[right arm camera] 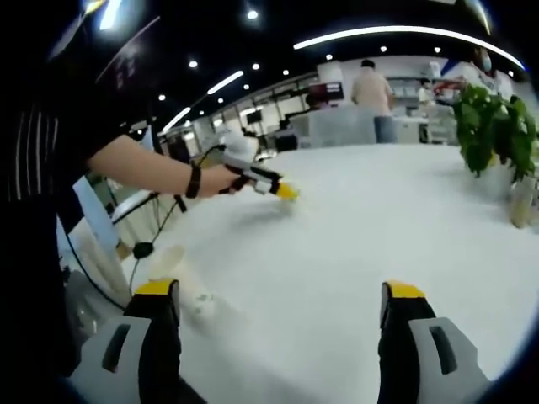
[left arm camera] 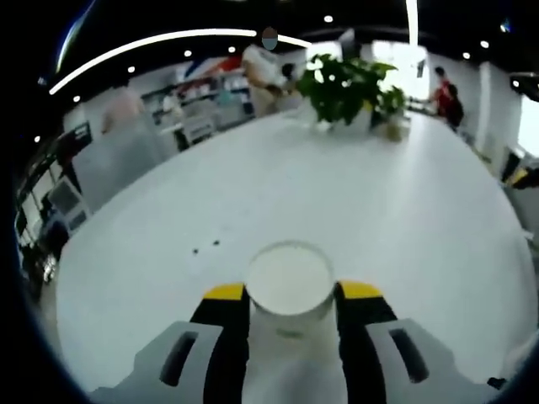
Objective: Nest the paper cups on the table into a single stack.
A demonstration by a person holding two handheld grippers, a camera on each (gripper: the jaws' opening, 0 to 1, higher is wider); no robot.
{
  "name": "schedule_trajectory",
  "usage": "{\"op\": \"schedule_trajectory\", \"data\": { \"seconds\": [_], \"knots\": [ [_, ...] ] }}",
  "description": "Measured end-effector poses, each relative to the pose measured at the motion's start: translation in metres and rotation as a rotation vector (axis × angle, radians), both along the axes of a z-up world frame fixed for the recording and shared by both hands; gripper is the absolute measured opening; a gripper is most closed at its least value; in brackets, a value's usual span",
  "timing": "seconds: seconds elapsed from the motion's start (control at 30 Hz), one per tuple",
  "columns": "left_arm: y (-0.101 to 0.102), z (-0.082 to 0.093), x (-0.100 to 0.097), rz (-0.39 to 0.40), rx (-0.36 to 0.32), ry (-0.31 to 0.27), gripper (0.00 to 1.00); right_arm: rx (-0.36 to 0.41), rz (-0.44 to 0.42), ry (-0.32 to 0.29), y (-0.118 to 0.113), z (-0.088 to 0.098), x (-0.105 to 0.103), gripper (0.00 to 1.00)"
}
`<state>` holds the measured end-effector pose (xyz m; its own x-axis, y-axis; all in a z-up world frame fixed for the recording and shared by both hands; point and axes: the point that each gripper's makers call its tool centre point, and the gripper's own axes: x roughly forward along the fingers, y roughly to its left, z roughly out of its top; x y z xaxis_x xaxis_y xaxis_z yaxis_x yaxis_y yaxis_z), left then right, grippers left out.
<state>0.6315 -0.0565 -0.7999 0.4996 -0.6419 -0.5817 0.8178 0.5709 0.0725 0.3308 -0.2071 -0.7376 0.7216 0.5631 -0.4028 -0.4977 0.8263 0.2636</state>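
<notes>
The left hand-held gripper (left arm camera: 290, 295) is closed on a paper cup (left arm camera: 289, 282); the right hand-held gripper (right arm camera: 280, 295) stands wide apart, the person's arm (right arm camera: 139, 164) outstretched.

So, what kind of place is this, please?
Probably a large public hall or showroom: a big round white table, a potted plant, curved ceiling light strips, and counters with people in the background.

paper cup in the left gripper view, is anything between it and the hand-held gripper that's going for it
Nothing visible stands between them. The paper cup already sits between the yellow-tipped jaws of the left hand-held gripper, one jaw on each side of it. The white table beyond it is bare up to the potted plant at the far edge.
</notes>
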Motion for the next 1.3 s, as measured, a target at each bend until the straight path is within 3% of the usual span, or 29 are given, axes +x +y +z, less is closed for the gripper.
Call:
{"op": "schedule_trajectory", "data": {
  "seconds": [0.6, 0.87, 1.3],
  "knots": [
    [0.002, 0.015, -0.007, 0.008, -0.028, 0.013, 0.38, -0.001, -0.008, -0.027, 0.001, 0.009, 0.003, 0.96],
    [0.003, 0.042, -0.01, 0.016, -0.061, 0.017, 0.38, 0.019, -0.014, -0.061, 0.002, 0.025, 0.006, 0.96],
    [0.001, 0.095, -0.02, 0.015, -0.07, -0.023, 0.38, 0.022, 0.0, -0.111, 0.008, 0.053, 0.003, 0.94]
  ]
}}
